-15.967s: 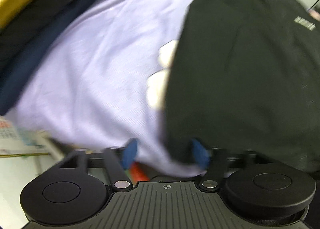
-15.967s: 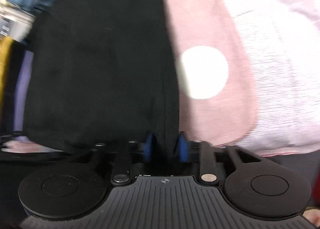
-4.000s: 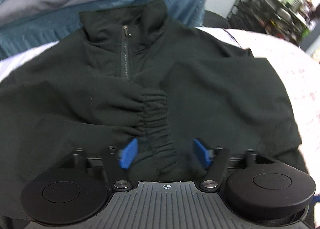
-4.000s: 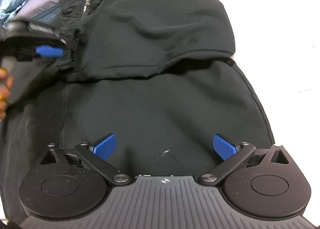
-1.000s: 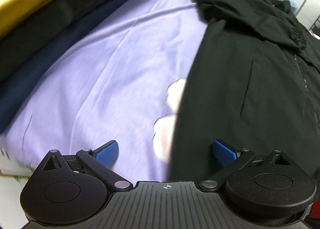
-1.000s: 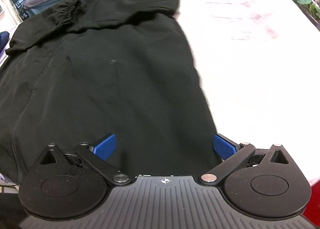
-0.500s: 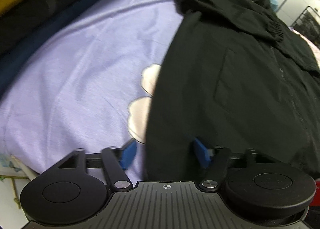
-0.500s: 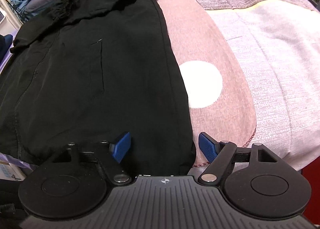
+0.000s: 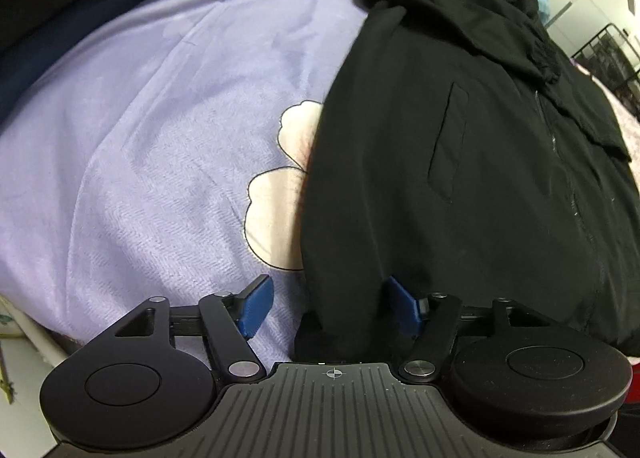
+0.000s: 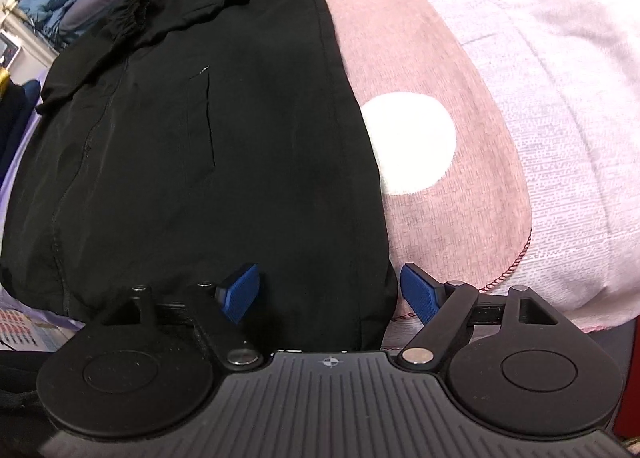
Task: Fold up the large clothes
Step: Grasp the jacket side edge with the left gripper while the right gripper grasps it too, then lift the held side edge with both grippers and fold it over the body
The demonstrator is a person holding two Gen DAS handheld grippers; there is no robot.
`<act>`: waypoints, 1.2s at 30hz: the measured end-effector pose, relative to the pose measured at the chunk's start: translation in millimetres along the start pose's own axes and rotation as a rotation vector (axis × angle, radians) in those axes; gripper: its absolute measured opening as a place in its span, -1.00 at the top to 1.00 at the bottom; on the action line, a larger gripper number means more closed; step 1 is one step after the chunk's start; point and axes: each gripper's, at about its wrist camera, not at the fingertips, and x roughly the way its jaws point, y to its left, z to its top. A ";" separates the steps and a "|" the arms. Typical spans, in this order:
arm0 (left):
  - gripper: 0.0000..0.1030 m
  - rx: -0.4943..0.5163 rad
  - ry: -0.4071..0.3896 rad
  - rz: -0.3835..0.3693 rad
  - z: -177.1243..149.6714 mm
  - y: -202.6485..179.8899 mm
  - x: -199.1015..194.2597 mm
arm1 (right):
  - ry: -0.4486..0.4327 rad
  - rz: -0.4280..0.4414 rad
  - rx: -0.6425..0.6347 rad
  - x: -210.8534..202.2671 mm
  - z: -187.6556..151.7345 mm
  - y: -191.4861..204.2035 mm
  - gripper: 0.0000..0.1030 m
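Hem corners come first — the black jacket (image 10: 208, 129) lies flat on the bedding, sleeves folded in. Your left gripper (image 9: 326, 308) and right gripper (image 10: 328, 290) each straddle a bottom corner, pads apart, the right's jaws opening slightly. Next, I'd say, pinch both — then carry the hem toward the collar.

Lilac floral sheet (image 9: 152, 145), pink blanket with white dot (image 10: 460, 69), blue bedding (image 10: 60, 5)

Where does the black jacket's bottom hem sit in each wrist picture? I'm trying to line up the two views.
Left wrist: hem corner of the black jacket at bottom centre-right, between the blue pads.
Right wrist: hem of the same jacket at bottom centre-left.
Shared landmark: the front zipper.
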 end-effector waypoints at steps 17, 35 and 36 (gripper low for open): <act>-0.11 0.066 0.101 -0.104 16.3 -23.6 -11.9 | 0.067 0.122 0.097 -20.5 11.1 4.0 0.84; -0.01 0.099 -0.098 -0.190 196.1 -61.7 -76.4 | -0.094 0.434 0.127 -90.7 198.0 38.7 0.88; 0.00 0.102 -0.108 -0.191 212.9 -61.4 -78.6 | -0.104 0.439 0.113 -91.9 218.5 43.0 0.88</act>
